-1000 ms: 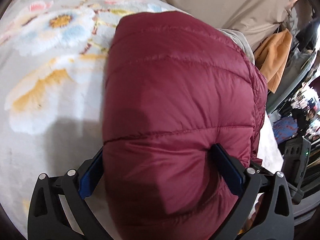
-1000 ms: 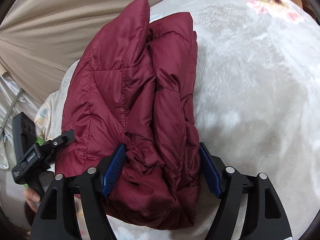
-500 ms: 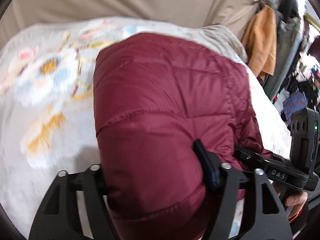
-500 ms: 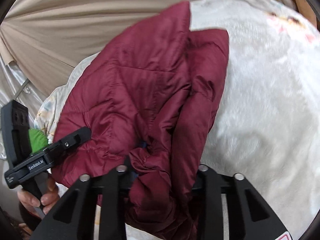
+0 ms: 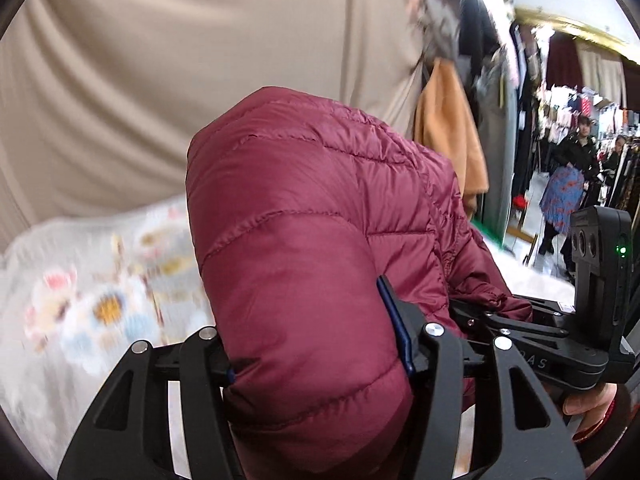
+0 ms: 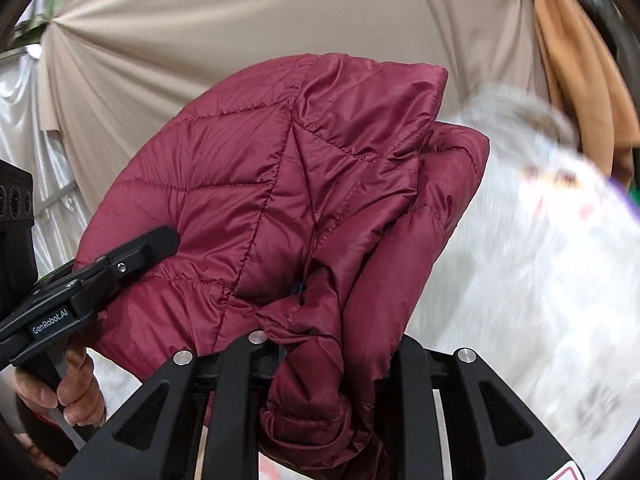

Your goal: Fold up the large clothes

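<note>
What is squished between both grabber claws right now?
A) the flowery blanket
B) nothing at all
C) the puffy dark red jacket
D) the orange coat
C: in each wrist view, the puffy dark red jacket bulges up between the closing jaws of the left gripper and the right gripper.

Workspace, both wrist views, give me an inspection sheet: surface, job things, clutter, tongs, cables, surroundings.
Surface: white fleecy blanket with a flower print, blurred.
Job's things: one dark red quilted jacket, folded into a bundle and held up in front of the beige curtain.
Clutter: nothing seen.
Tongs: left tongs closing, pads pressed into the bundle's thick end; right tongs closing, clamped on bunched jacket fabric.
Cables: nothing seen.
Surroundings: orange garment hanging beside the curtain; a shop aisle with clothes racks and people standing beyond.
</note>
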Motion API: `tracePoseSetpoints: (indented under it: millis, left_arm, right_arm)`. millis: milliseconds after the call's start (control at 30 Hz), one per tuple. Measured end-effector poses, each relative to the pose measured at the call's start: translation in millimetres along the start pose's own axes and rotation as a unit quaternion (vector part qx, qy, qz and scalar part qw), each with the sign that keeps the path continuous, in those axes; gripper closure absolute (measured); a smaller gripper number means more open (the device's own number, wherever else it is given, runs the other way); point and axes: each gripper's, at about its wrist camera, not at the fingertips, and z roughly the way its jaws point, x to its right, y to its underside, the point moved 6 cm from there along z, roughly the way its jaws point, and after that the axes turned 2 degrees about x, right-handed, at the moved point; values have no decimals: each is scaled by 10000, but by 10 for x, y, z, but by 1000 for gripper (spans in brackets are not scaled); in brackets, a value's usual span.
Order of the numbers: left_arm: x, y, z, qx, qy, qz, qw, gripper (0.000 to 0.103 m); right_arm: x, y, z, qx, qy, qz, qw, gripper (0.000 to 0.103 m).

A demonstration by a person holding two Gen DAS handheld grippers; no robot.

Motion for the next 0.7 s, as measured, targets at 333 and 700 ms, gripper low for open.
tracePoseSetpoints:
  millis: [333,700]
  left_arm:
    - [-462,-678,-725,1531,-326,238,9874,49]
    - [-1788,-664,-909,1805,-428,-411,9818,47]
  right_arm:
    - [-689,-830,-258,1311,-413,-890,9865,82]
    - [-1440,-1194,569,1146,-1653,-1070,9737,81]
